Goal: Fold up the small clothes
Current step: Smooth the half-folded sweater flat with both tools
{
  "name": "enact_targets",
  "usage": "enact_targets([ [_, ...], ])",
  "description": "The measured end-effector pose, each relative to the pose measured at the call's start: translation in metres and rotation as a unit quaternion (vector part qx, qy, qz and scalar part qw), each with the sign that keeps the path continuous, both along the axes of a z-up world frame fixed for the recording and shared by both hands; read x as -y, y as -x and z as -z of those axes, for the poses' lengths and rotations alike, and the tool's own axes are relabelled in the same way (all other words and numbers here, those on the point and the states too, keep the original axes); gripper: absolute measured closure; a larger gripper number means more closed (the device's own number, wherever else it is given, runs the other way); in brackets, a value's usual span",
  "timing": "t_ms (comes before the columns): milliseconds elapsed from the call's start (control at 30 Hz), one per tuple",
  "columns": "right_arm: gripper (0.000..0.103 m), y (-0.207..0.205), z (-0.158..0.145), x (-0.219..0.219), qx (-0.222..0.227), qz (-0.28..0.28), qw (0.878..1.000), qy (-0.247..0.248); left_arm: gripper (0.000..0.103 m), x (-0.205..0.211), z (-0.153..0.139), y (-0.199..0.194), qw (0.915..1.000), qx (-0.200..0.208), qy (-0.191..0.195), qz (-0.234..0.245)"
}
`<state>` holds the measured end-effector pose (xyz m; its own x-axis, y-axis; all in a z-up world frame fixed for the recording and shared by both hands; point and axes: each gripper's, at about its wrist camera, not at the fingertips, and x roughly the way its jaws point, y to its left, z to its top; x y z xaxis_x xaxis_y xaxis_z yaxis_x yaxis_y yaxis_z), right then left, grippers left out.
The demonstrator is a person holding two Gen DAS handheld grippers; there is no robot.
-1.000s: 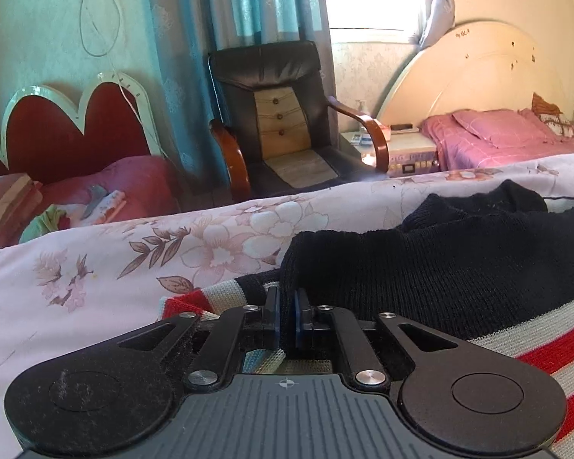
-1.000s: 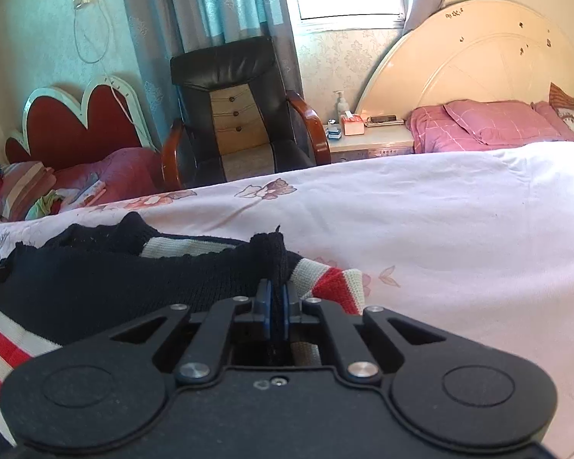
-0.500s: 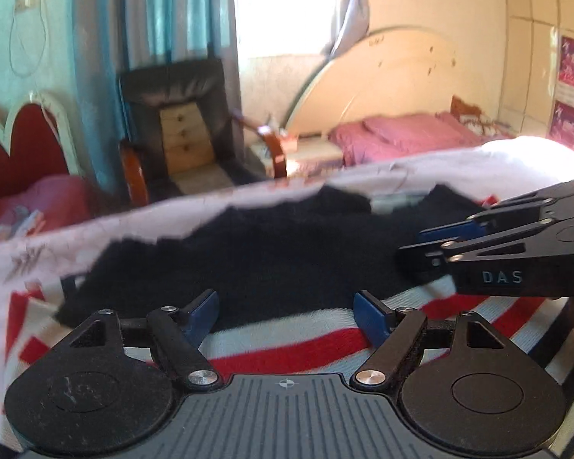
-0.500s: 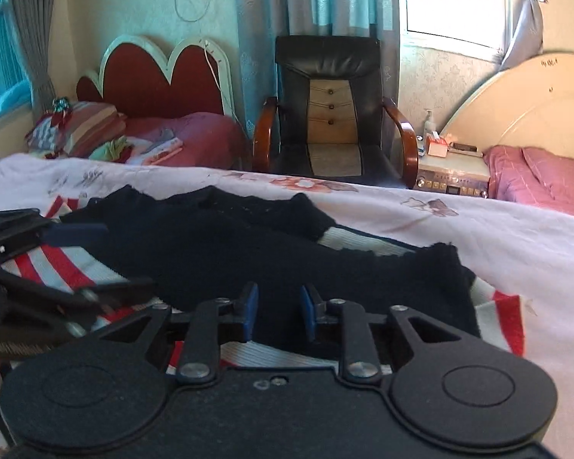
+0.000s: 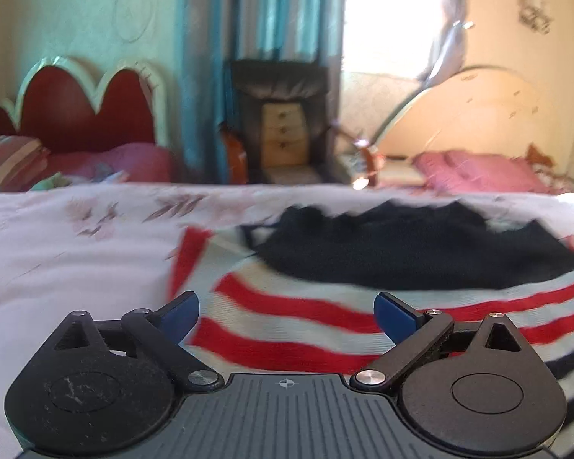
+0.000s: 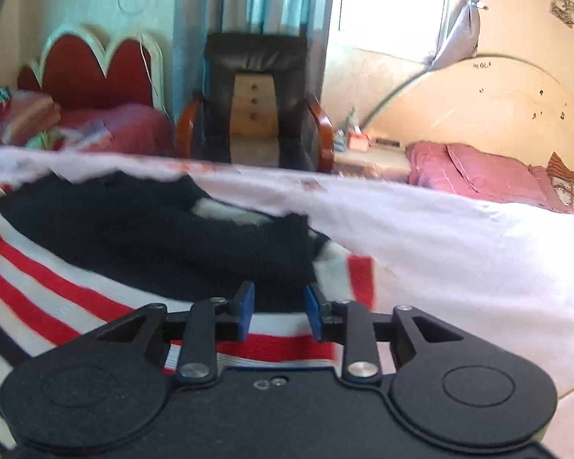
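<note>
A small knit sweater (image 5: 325,306) with red, white and navy stripes lies on the white floral bed sheet (image 5: 76,252). Its black upper part (image 5: 421,252) is folded down over the stripes. My left gripper (image 5: 287,315) is wide open and empty, low over the sweater's left striped edge. In the right wrist view the same sweater (image 6: 76,294) spreads to the left, black part (image 6: 164,237) on top. My right gripper (image 6: 277,311) is partly open and empty, just above the sweater's right side near the red hem.
A black armchair (image 6: 256,99) stands beyond the bed's far edge. A red scalloped headboard (image 5: 80,107) with pink bedding is at the far left, a cream headboard (image 6: 490,114) with pink pillows at the far right. Bare sheet (image 6: 478,267) extends to the right of the sweater.
Both grippers were shut on the black part's corners a second ago. They let go, opened, and pulled back toward me; the black part now lies folded on the stripes.
</note>
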<state>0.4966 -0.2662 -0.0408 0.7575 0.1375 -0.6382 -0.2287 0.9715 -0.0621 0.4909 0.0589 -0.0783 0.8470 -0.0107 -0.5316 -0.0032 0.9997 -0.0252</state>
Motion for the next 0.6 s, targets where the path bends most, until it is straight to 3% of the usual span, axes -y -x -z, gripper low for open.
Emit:
enact_targets([
  [100, 0.075, 0.017, 0.000, -0.032, -0.013, -0.044, 0.999, -0.020, 0.005, 0.036, -0.003, 0.013, 0.9985, 0.016, -0.019, 0.049],
  [267, 0.072, 0.046, 0.016, -0.082, -0.027, -0.092, 0.995, 0.006, 0.005, 0.079, 0.013, 0.035, 0.9933, -0.009, -0.049, 0.104],
  [400, 0.068, 0.068, 0.019, -0.074, -0.016, -0.093, 0.994, 0.058, 0.005, 0.050, 0.015, 0.048, 0.9958, -0.019, -0.028, 0.085],
  [467, 0.068, 0.074, 0.015, -0.057, -0.023, -0.068, 0.995, 0.072, 0.005, 0.028, 0.018, 0.057, 0.9972, -0.026, -0.035, 0.060],
  [533, 0.065, 0.080, 0.013, -0.036, -0.028, -0.033, 0.995, 0.091, 0.005, 0.006, 0.019, 0.065, 0.9981, -0.027, -0.017, 0.052],
  [600, 0.064, 0.088, 0.014, -0.012, -0.037, -0.010, 0.996, 0.081, 0.005, 0.005, 0.019, 0.064, 0.9977, -0.030, -0.038, 0.048],
])
